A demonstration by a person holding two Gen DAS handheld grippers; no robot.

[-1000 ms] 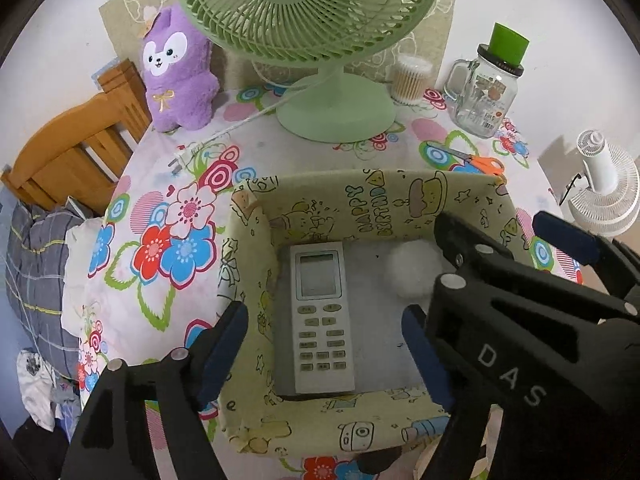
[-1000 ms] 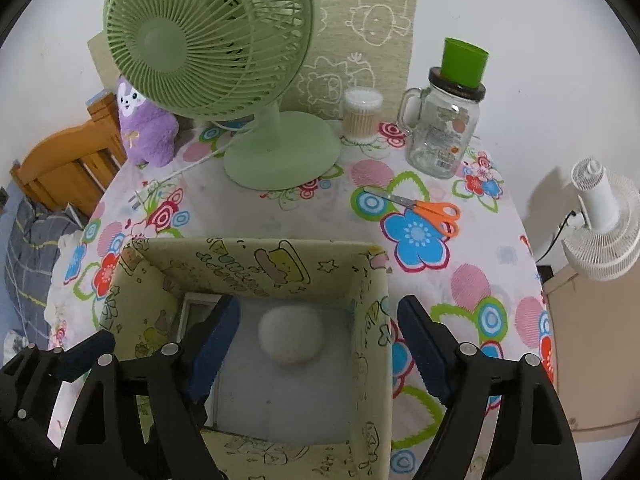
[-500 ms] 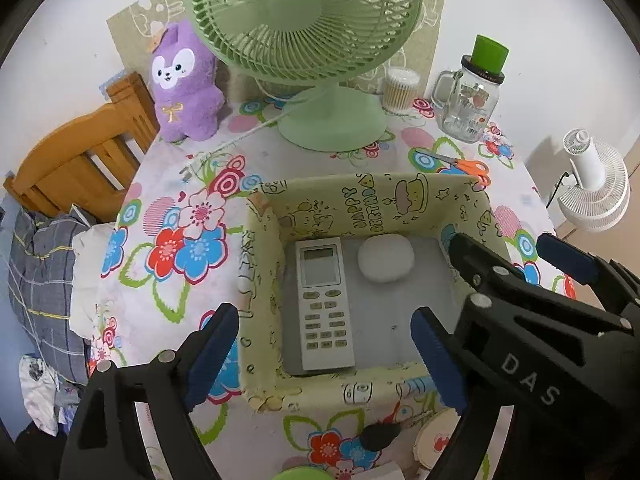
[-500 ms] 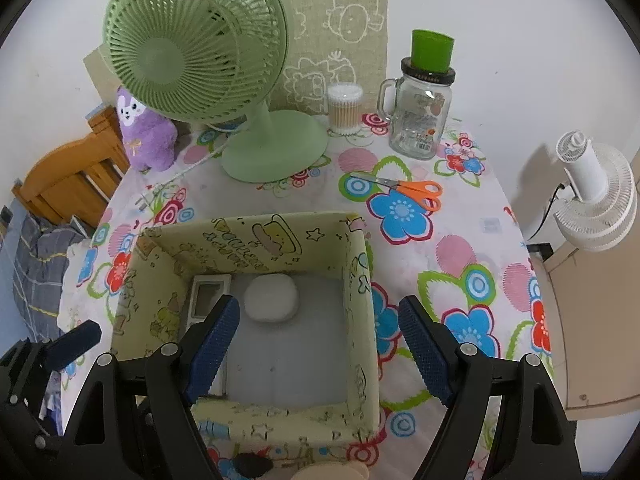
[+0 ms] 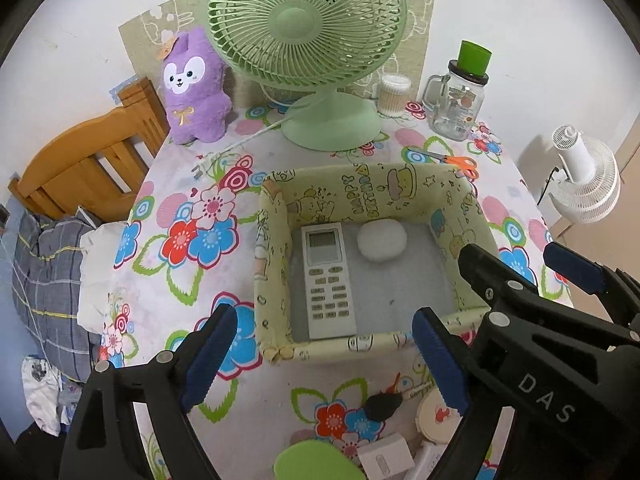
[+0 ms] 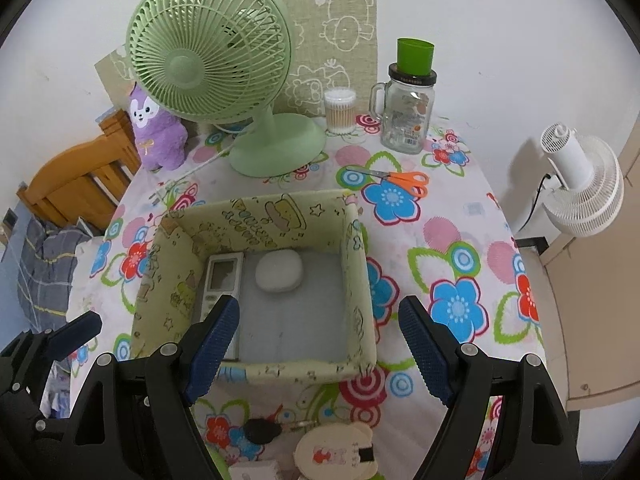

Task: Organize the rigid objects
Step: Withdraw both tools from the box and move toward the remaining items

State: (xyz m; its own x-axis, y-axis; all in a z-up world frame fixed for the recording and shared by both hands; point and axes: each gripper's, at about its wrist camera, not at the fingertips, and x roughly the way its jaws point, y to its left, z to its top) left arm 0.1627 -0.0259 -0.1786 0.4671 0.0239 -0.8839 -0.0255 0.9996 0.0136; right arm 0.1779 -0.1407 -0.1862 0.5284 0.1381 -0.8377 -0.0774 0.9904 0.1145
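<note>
Both tools wide, empty, left tool (image 5: 320, 356) view alone shows remote's (image 5: 328, 280) full keypad

Fabric-covered box (image 5: 372, 196), matt; plastic remote (image 5: 327, 276), smooth; glass jar (image 5: 456, 108), glossy; plush toy (image 5: 194, 92).
</note>
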